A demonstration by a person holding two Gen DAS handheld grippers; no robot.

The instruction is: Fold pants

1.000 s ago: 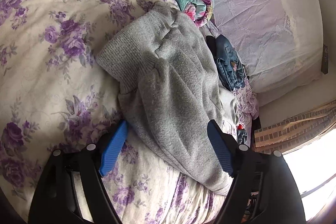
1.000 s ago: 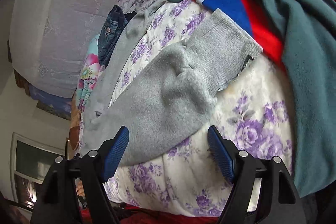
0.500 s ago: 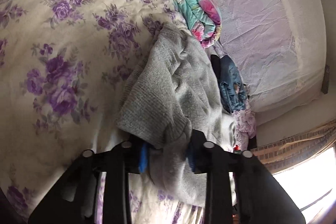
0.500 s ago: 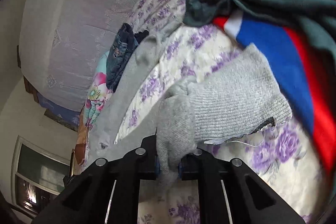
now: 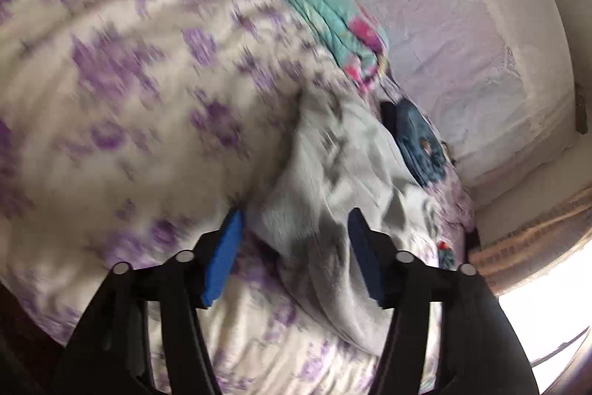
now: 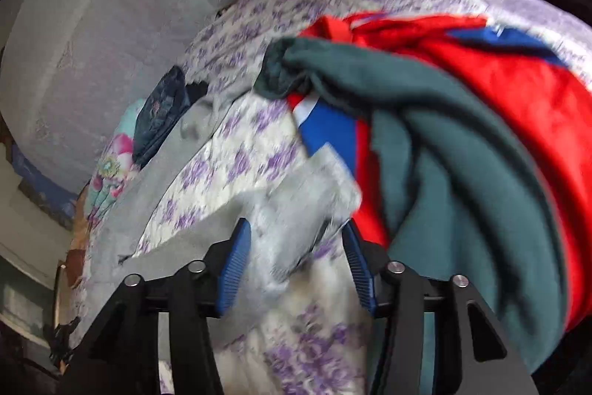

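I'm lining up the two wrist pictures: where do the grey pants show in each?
Left wrist view: the grey pants run from centre down to between the blue pads of the opening left gripper.
Right wrist view: grey pants lie low centre, between the pads of the opening right gripper.
Shared landmark: the dark blue jeans beside the pants.

Both tools were matte black plastic. The left gripper carried two long blue pads, the left one bright, the right one in shadow and darker. Round silver screw heads sat on its arms. The right gripper matched it: blue pads with fine ribbing along their edges, and silver screws on black, angular arms.
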